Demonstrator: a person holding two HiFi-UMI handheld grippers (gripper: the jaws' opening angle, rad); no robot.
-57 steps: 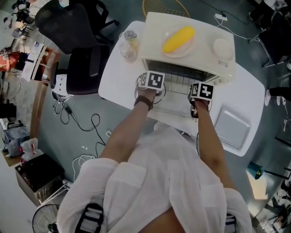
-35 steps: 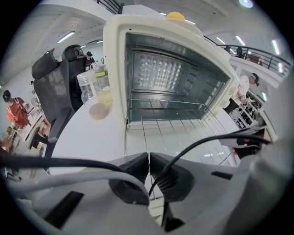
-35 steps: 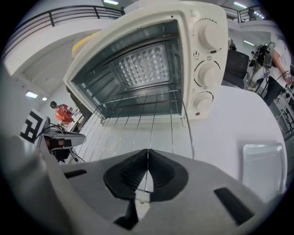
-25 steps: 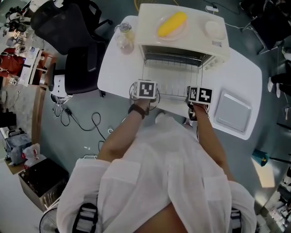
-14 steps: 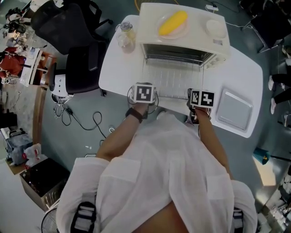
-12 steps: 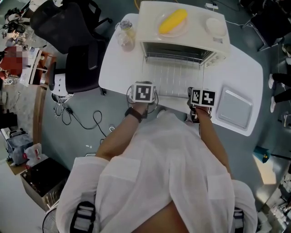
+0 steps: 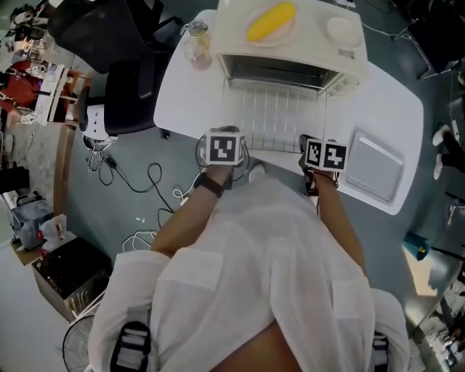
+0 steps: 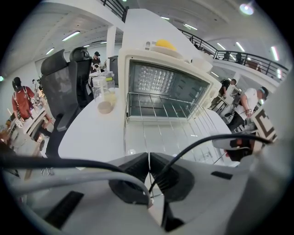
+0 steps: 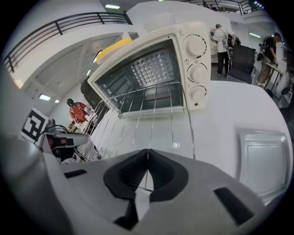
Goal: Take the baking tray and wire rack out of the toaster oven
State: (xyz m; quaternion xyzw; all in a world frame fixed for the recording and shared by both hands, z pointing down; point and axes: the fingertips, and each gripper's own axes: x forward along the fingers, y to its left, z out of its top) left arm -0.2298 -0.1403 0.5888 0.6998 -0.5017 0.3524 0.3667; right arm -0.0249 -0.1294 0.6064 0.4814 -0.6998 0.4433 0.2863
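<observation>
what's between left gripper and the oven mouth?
The wire rack, spanning from the toaster oven to the left gripper, shut on its near edge; head and left gripper views show it.

Toaster oven (image 7: 290, 43): cream all over, dials too.
Wire rack (image 7: 280, 120): shiny silver wires.
Baking tray (image 7: 374, 171): pale silver-grey.
Desk (image 7: 185, 94): plain white.
My fingers (image 8: 133, 172): black ribbed pads set in pale grey, on both sides.
Marker cubes (image 7: 224, 147): black squares on white.
Food on the oven (image 7: 270, 19): bright yellow.
Chair (image 7: 138, 94): black.
My shirt (image 7: 254, 276): white.
Floor (image 7: 131, 189): dull grey-green.
</observation>
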